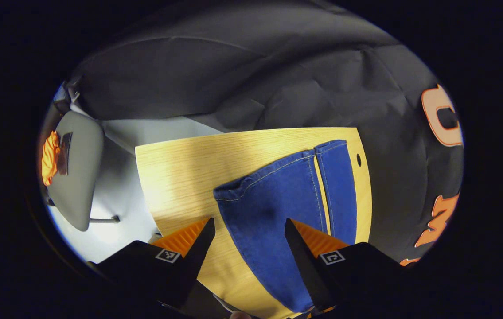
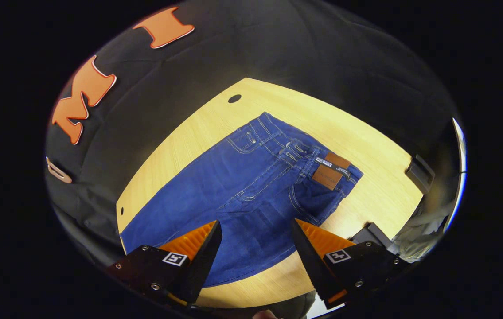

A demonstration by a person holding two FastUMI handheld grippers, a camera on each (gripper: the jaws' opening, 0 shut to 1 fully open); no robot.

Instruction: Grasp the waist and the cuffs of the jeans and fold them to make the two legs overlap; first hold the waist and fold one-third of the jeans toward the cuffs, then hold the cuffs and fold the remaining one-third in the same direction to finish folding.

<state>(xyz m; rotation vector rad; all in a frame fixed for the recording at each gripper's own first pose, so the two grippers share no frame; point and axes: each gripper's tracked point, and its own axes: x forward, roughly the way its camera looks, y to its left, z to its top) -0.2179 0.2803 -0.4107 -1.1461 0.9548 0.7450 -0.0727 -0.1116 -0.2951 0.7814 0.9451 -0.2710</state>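
Observation:
Blue jeans lie flat on a light wooden table. In the left gripper view their leg ends (image 1: 278, 195) spread out, cuffs (image 1: 331, 148) toward the far table edge. My left gripper (image 1: 249, 226) hovers open above the near leg, nothing between its fingers. In the right gripper view the waist (image 2: 295, 153) with a brown leather patch (image 2: 332, 170) lies toward the far right of the table. My right gripper (image 2: 255, 228) hangs open over the seat area, clear of the cloth.
The table (image 1: 180, 177) has a small dark hole near its far corner (image 1: 358, 159). A grey chair (image 1: 76, 168) with something orange on it stands on the pale floor to the left. Dark brackets (image 2: 419, 173) sit at the table's right edge.

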